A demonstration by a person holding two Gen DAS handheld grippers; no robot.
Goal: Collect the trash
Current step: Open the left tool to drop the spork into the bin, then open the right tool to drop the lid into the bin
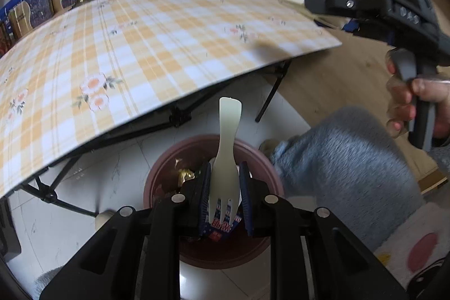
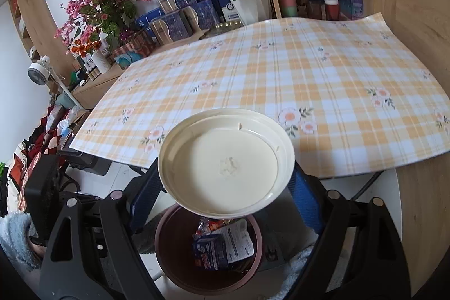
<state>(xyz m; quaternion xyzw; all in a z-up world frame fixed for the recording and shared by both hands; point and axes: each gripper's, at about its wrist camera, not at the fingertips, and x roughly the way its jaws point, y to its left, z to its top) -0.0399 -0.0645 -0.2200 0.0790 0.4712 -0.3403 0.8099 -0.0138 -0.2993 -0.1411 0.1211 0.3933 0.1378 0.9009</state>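
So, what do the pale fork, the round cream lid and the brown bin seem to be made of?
Pale green-white fork: probably plastic; slightly translucent, matte, one moulded piece. Round cream lid: likely thin plastic; smooth with a soft sheen, moulded rim and a centre mark. Round brown bin: looks like plastic, with an even colour and dull rounded rim.

fork [image 1: 224,159]: pale white | lid [image 2: 225,162]: cream | bin [image 2: 168,266]: maroon | tablecloth [image 2: 281,75]: yellow-white plaid, floral

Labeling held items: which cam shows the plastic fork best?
Left wrist: the plastic fork sits clamped in the left gripper, tines toward the camera, above the trash bin. Right wrist doesn't show it.
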